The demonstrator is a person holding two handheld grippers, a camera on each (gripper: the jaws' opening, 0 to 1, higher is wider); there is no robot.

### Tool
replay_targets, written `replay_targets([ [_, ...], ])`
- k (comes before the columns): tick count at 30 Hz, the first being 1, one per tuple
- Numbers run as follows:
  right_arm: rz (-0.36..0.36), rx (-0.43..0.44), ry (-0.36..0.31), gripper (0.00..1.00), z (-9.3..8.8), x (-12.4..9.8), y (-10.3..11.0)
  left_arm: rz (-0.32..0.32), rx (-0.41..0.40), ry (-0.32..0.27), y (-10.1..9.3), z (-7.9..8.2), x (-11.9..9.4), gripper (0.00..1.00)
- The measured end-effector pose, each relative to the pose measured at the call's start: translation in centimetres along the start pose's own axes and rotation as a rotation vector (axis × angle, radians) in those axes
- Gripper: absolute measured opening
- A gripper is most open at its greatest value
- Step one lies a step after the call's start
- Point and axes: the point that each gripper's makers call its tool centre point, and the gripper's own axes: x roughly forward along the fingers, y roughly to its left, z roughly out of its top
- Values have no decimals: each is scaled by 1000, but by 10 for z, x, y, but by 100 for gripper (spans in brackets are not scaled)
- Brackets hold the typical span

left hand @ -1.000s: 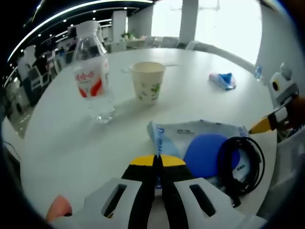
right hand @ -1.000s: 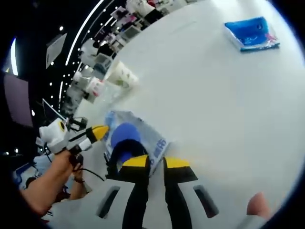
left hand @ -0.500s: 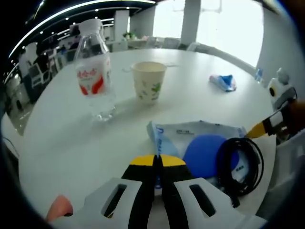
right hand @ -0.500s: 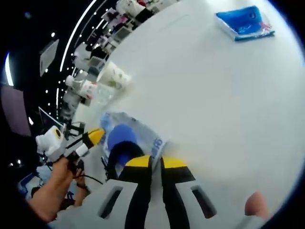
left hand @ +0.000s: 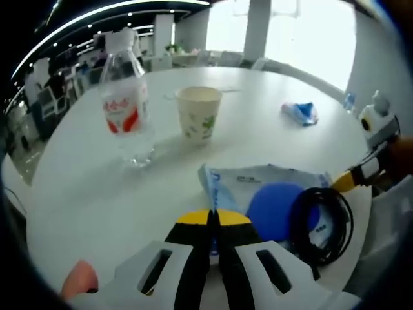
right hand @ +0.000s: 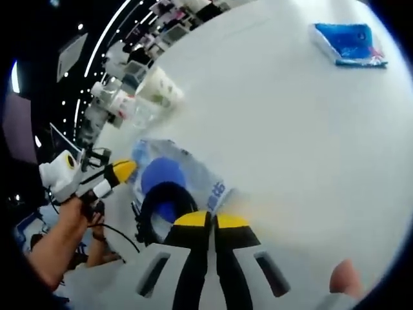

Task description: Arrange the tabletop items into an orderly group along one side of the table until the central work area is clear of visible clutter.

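A clear plastic bag (left hand: 271, 184) holding a blue disc (left hand: 276, 201) lies at the near edge of the white table (left hand: 97, 194), with a black cable coil (left hand: 321, 223) on top of it. My left gripper (left hand: 213, 218) is shut, its yellow tips on the bag's left edge. In the right gripper view, my right gripper (right hand: 211, 221) is shut at the edge of the bag (right hand: 197, 177), beside the disc (right hand: 161, 175) and the cable (right hand: 150, 210). The left gripper (right hand: 121, 170) touches the bag's far corner. The right gripper (left hand: 352, 179) meets its right corner.
A water bottle (left hand: 126, 97) and a paper cup (left hand: 199, 113) stand further in on the table, seen too as the bottle (right hand: 124, 103) and the cup (right hand: 161, 87). A blue packet (left hand: 300, 111) lies far across, the same packet (right hand: 352, 44). A person's hand (right hand: 61, 223) holds the left gripper.
My right gripper's jaws have come together at the bag's edge; a second ago they stood apart. The left gripper stayed shut and still. The right view swung slightly.
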Motion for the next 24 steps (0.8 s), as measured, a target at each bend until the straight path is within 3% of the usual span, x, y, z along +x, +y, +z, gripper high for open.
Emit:
replay_targets([
  [14,-18,-14,-12,1,30,-23,-21,-44,18,6,-26,15,8,0],
  [24,-59,-28,-37,1,57,-43,-48,-91,76,19,-59,32,24,0],
])
